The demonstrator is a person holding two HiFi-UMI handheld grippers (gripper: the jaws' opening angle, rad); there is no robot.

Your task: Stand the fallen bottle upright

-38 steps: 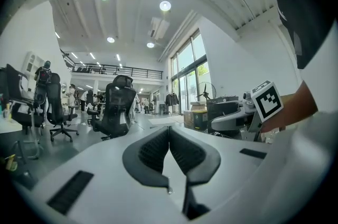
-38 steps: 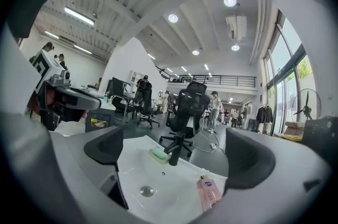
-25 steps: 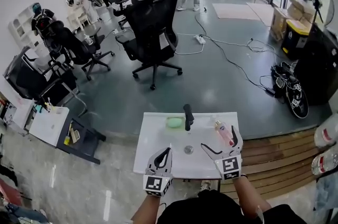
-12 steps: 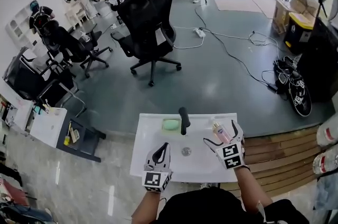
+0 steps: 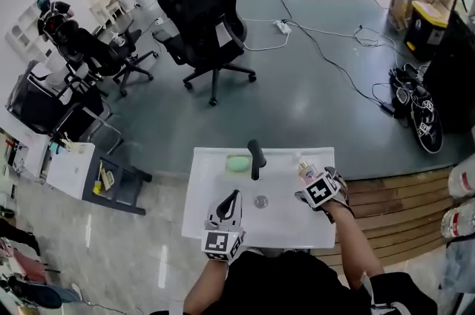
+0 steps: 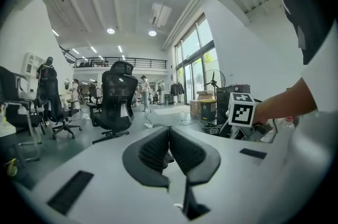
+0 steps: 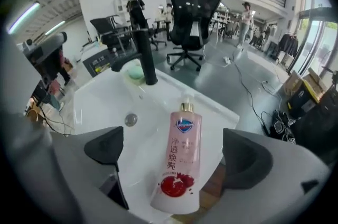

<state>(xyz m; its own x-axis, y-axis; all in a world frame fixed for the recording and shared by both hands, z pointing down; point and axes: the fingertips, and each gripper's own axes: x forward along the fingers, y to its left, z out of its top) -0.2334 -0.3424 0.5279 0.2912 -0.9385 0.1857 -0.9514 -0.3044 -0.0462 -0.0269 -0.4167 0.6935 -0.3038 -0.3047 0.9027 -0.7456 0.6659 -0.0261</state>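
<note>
A pink pump bottle with a gold collar lies on its side on the right rim of the white sink, cap pointing away from me. My right gripper is open, its jaws on either side of the bottle's lower body and apart from it. In the head view the right gripper covers most of the bottle. My left gripper hovers over the near part of the sink. In the left gripper view that gripper is shut with nothing in it.
A black faucet stands at the back of the basin, a green soap lies left of it, and the drain sits mid-basin. Wooden decking lies to the right. A black office chair stands beyond on the grey floor.
My right gripper has turned and moved over the bottle, so its marker cube now hides most of it in the head view. The left gripper has stayed over the basin's near part.
</note>
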